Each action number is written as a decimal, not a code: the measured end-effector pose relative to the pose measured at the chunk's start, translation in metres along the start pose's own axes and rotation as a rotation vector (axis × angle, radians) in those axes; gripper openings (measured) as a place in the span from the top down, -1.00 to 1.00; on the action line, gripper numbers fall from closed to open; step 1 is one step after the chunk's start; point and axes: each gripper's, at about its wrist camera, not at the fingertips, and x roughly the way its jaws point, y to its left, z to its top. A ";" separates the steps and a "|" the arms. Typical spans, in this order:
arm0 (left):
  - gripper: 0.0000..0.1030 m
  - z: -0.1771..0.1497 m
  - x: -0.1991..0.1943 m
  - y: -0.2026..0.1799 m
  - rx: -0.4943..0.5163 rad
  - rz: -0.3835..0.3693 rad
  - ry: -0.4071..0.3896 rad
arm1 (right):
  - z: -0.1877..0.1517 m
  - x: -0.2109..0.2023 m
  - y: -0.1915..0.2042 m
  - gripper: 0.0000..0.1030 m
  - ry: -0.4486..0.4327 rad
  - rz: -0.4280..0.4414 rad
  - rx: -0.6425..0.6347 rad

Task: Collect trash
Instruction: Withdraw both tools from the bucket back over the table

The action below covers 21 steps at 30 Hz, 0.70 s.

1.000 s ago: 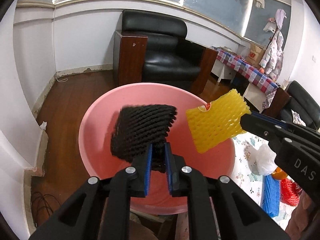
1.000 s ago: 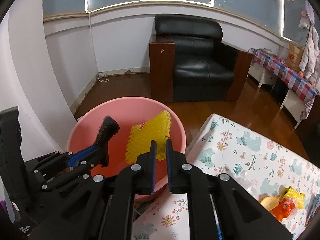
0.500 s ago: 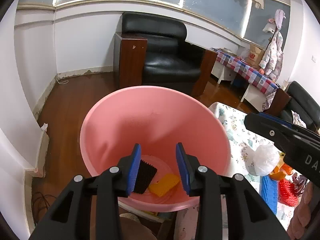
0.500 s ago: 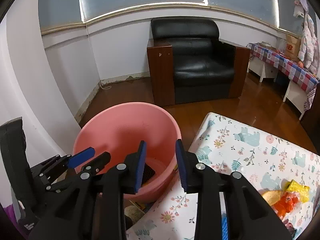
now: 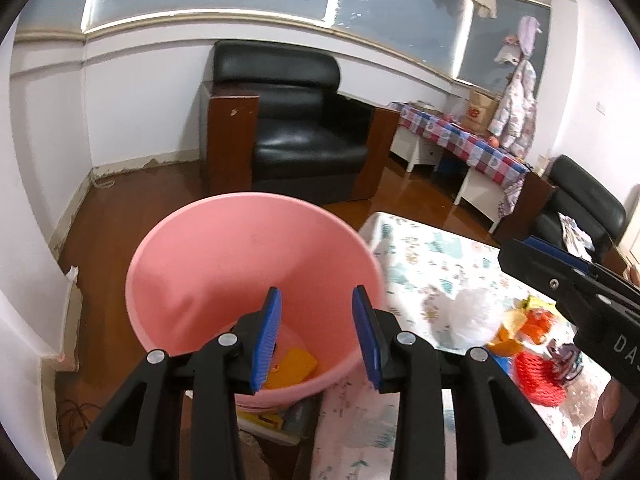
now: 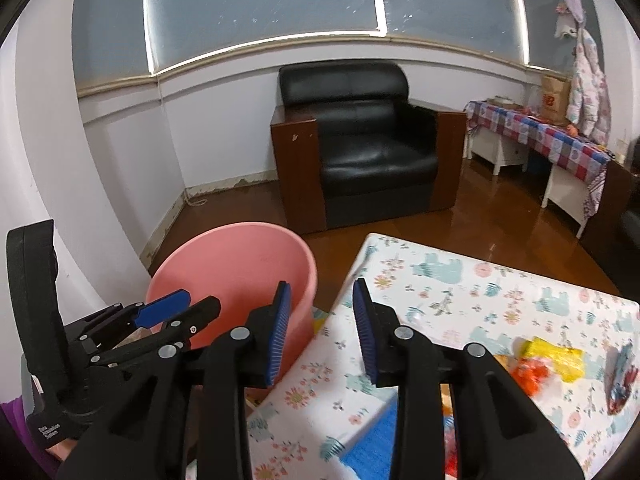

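Note:
A pink bucket (image 5: 224,264) stands on the floor at the left end of the table with the floral cloth (image 5: 420,264). A yellow foam net (image 5: 294,368) lies at its bottom. My left gripper (image 5: 316,320) hangs open and empty over the bucket's near rim. My right gripper (image 6: 320,312) is open too, with nothing between its fingers, above the gap between the bucket (image 6: 240,260) and the table (image 6: 460,280). On the cloth lie a white foam net (image 5: 472,316), a red net (image 5: 536,376), a yellow wrapper (image 6: 556,356) and a blue foam piece (image 6: 372,440).
A black armchair (image 6: 360,148) stands behind the bucket on the wooden floor. A white wall (image 6: 100,200) runs close on the left. A side table with a checked cloth (image 6: 540,132) is at the far right. A person's hand (image 5: 604,432) holds the right gripper.
Both grippers opened: the black net and the yellow net dropped into the bucket. Both grippers then drew back and up, swinging toward the table.

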 end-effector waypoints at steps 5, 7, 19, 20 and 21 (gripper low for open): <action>0.30 -0.001 -0.012 -0.022 0.020 -0.038 -0.019 | -0.015 -0.026 -0.022 0.37 -0.034 -0.058 0.052; 0.30 -0.003 -0.014 -0.028 0.026 -0.056 -0.018 | -0.021 -0.035 -0.032 0.37 -0.048 -0.075 0.078; 0.30 -0.030 -0.018 -0.088 0.131 -0.193 0.059 | -0.078 -0.090 -0.100 0.20 -0.069 -0.244 0.237; 0.30 -0.032 -0.017 -0.091 0.138 -0.201 0.068 | -0.084 -0.094 -0.106 0.20 -0.066 -0.260 0.251; 0.30 -0.037 -0.017 -0.095 0.151 -0.212 0.081 | -0.089 -0.098 -0.110 0.20 -0.062 -0.277 0.258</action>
